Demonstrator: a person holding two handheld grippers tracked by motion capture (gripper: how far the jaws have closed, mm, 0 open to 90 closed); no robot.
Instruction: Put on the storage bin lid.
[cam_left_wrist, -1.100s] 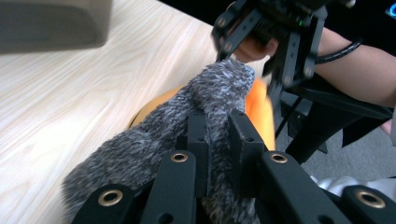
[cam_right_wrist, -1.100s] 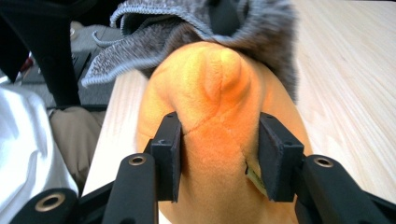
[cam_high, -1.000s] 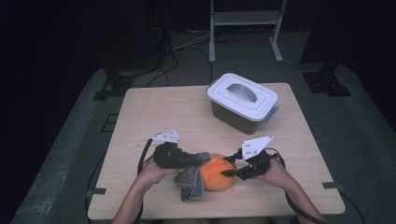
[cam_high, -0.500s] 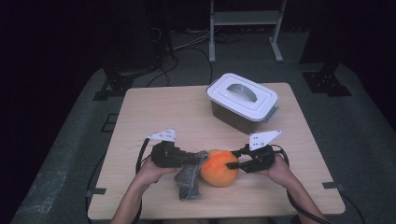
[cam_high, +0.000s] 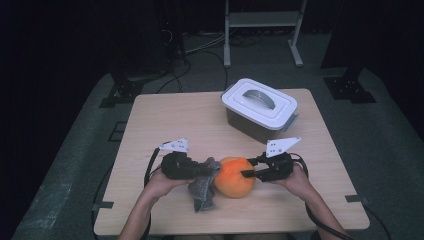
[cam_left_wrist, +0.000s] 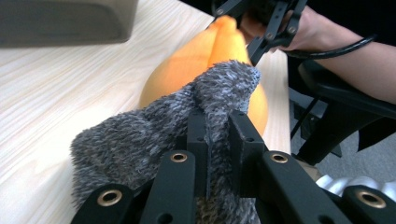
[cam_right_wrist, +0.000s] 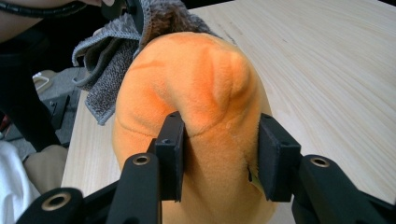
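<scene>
Near the desk's front edge, my left gripper (cam_high: 207, 170) is clamped tight on the grey cloth (cam_high: 202, 187), pressed against the orange plush (cam_high: 233, 176). My right gripper (cam_high: 248, 172) pinches the plush's other side, jaws partly closed.

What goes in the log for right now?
left gripper: shut on cloth | right gripper: shut on orange toy | cloth touches toy
</scene>
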